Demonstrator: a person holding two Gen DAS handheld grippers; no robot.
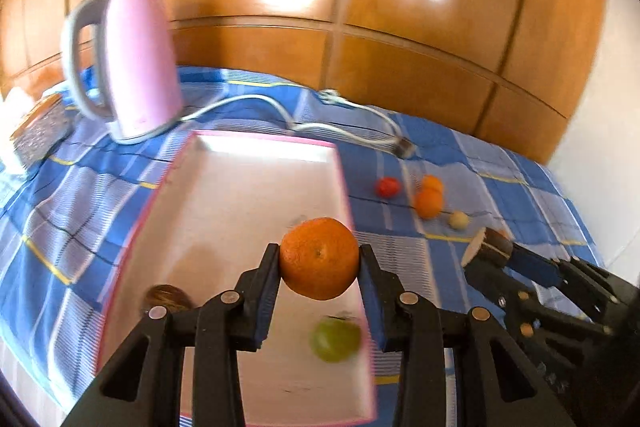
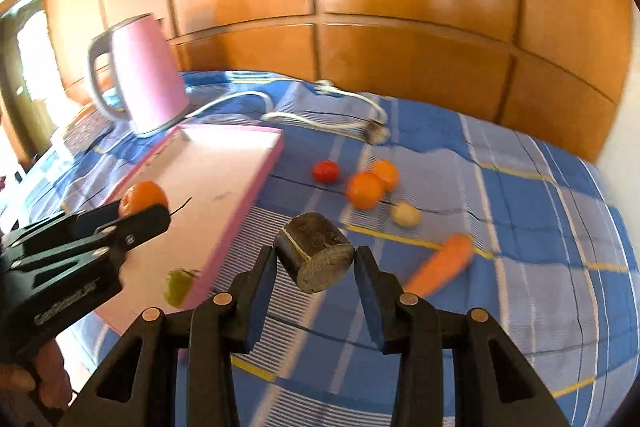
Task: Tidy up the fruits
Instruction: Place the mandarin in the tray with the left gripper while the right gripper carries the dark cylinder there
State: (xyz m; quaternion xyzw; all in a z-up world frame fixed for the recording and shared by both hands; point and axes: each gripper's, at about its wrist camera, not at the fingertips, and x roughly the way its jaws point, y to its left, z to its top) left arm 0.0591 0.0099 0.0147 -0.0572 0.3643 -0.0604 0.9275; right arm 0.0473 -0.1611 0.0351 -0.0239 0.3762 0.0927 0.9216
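Note:
My left gripper [image 1: 319,259] is shut on an orange [image 1: 319,258] and holds it above the pink-rimmed white tray [image 1: 244,187]. A green fruit [image 1: 335,339] and a brown round fruit [image 1: 167,300] lie in the tray. My right gripper [image 2: 315,257] is shut on a dark cut fruit piece [image 2: 314,255], held above the cloth to the right of the tray [image 2: 256,171]. On the cloth lie a red fruit [image 2: 325,171], two oranges [image 2: 365,190], a pale small fruit [image 2: 405,214] and a carrot [image 2: 440,269].
A pink kettle [image 1: 132,63] stands behind the tray, its white cord and plug [image 1: 404,147] trailing over the blue checked cloth [image 1: 500,187]. A patterned box [image 1: 40,131] sits far left. Wooden panelling [image 1: 400,7] backs the table.

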